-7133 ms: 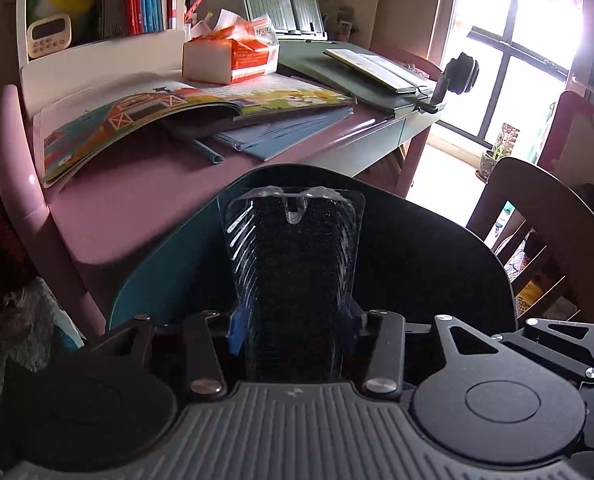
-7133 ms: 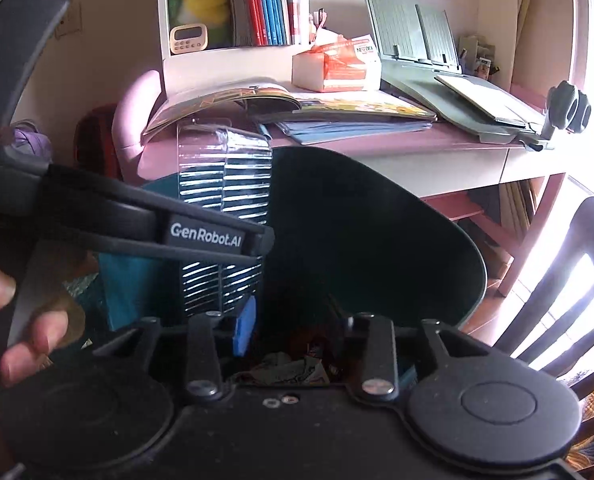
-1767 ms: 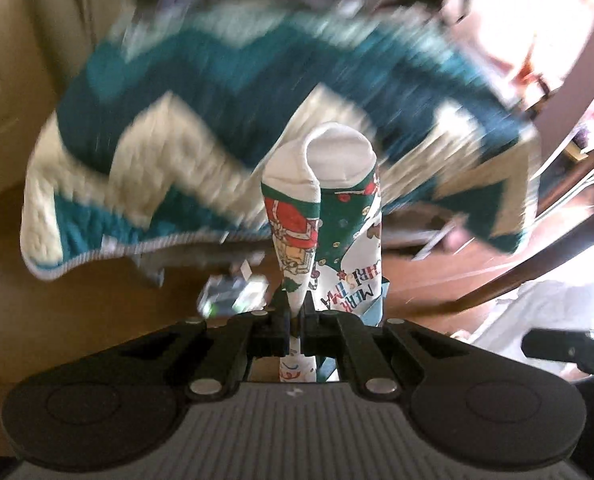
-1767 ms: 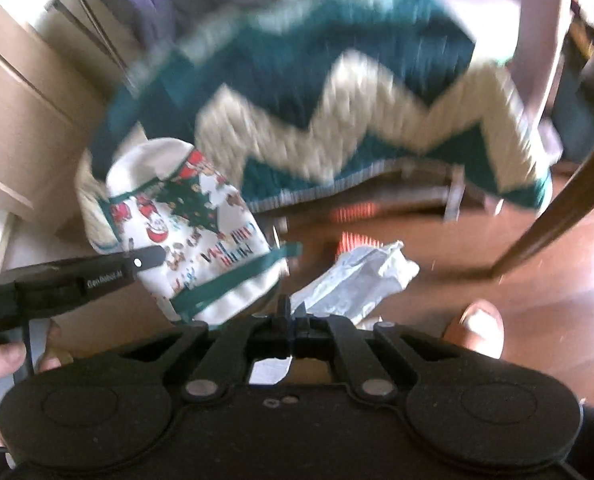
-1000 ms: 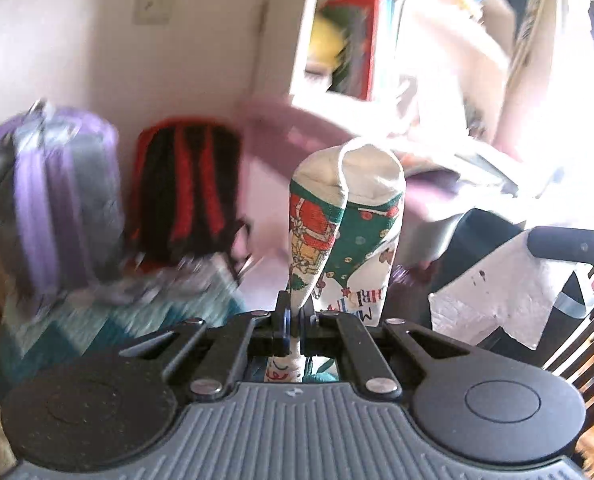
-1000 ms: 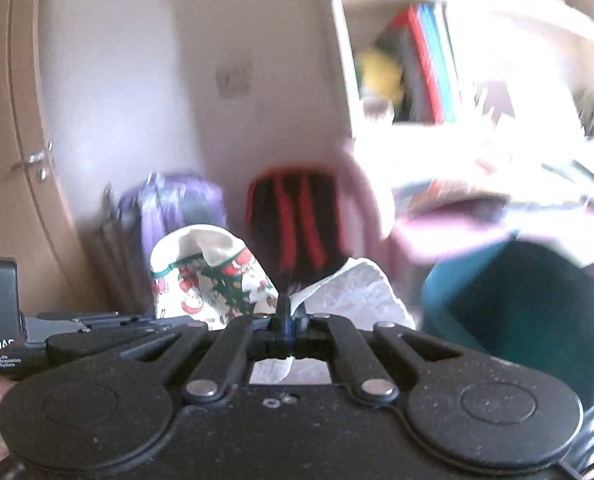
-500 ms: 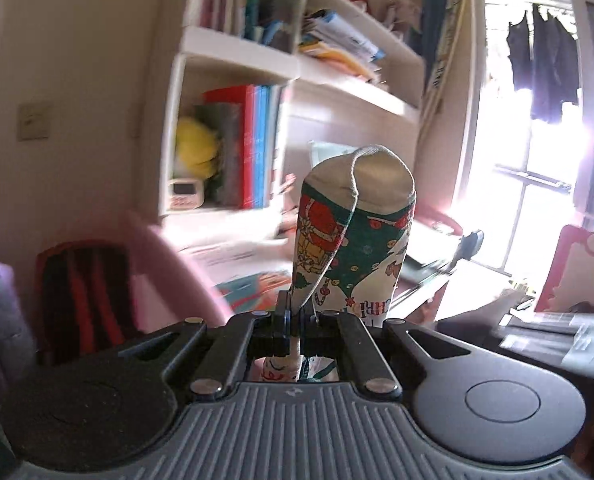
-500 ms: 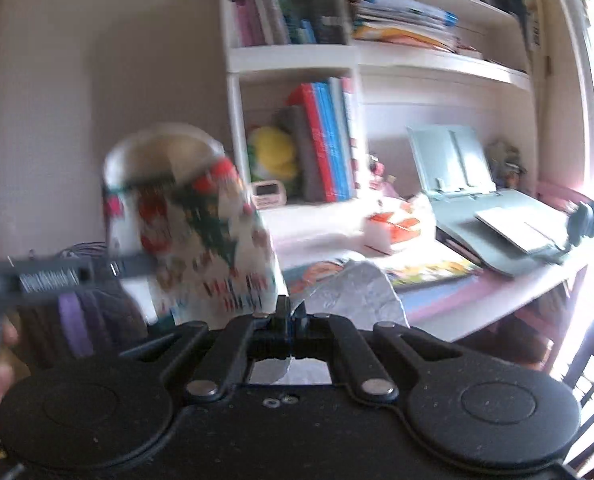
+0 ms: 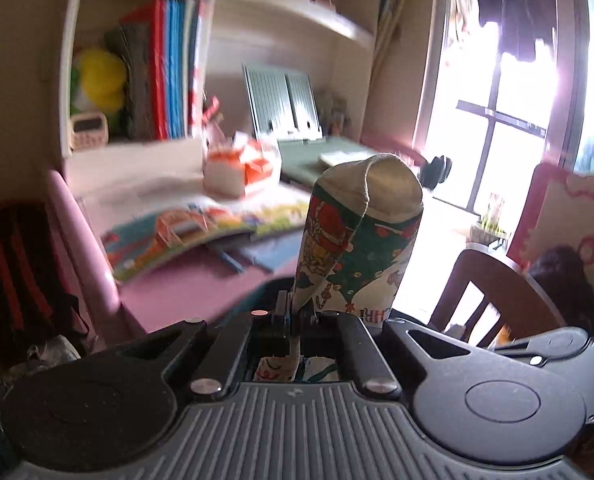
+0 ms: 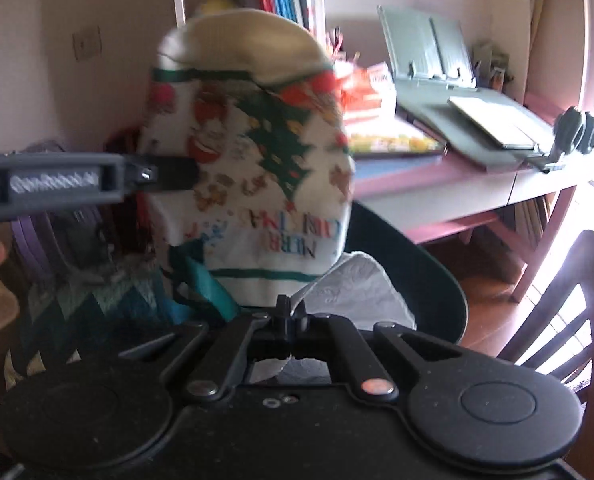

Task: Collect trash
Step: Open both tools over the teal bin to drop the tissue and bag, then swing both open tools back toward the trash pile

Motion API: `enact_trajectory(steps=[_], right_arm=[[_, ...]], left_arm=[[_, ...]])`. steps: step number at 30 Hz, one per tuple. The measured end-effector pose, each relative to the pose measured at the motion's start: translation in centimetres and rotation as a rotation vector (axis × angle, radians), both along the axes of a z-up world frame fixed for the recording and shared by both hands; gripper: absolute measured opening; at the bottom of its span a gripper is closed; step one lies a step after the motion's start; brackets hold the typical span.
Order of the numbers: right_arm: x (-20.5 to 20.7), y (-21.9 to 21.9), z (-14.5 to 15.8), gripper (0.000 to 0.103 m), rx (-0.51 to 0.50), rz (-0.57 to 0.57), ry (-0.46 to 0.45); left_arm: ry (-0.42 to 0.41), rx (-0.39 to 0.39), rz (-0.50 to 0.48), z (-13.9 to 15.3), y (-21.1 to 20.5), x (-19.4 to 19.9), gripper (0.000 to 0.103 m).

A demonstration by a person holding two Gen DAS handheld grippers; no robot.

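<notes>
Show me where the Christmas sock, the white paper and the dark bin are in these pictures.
Christmas sock (image 9: pixel 361 248): left wrist view, on its printed middle.
White paper (image 10: pixel 357 292): right wrist view, on the crumpled sheet above the shut jaws.
Dark bin (image 10: pixel 413 280): right wrist view, on its inner wall.

Right tool (image 10: pixel 291 322) pinching white tissue (image 10: pixel 361 292) — Christmas sock (image 10: pixel 253 148) beside, dark bin (image 10: pixel 417 276) behind

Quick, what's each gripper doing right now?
Left gripper: shut on the sock.
Right gripper: shut on the tissue.
</notes>
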State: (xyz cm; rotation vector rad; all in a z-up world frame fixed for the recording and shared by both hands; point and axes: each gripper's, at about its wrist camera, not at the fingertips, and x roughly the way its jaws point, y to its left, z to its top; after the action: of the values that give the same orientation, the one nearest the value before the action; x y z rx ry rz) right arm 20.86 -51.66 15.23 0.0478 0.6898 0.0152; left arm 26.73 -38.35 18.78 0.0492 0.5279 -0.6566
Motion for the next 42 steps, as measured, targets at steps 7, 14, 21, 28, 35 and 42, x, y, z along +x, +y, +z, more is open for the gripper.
enact_trajectory(steps=[7, 14, 21, 28, 35, 42], right_arm=[[1.3, 0.0, -3.2, 0.004, -0.014, 0.023, 0.105], [1.8, -0.8, -4.3, 0.016, 0.007, 0.019, 0.12], [0.6, -1.1, -3.8, 0.035, 0.023, -0.004, 0.108], [-1.6, -0.8, -2.1, 0.037, 0.028, -0.003, 0.068], [-4.7, 2.1, 0.9, 0.048, 0.021, 0.052, 0.012], [-6.8, 6.7, 2.5, 0.051, 0.023, 0.133, -0.017]], left_arm=[[0.103, 0.105, -0.032, -4.7, -2.6, 2.0, 0.004], [0.202, 0.172, -0.065, -7.6, -4.0, 3.3, 0.004], [0.239, 0.169, -0.064, -8.2, -3.7, 2.9, 0.015], [0.213, 0.123, -0.072, -6.2, -1.9, 0.9, 0.031], [0.173, 0.075, -0.059, -3.0, 2.3, -2.2, 0.031], [0.15, 0.068, -0.002, -1.5, 8.2, -5.2, 0.031]])
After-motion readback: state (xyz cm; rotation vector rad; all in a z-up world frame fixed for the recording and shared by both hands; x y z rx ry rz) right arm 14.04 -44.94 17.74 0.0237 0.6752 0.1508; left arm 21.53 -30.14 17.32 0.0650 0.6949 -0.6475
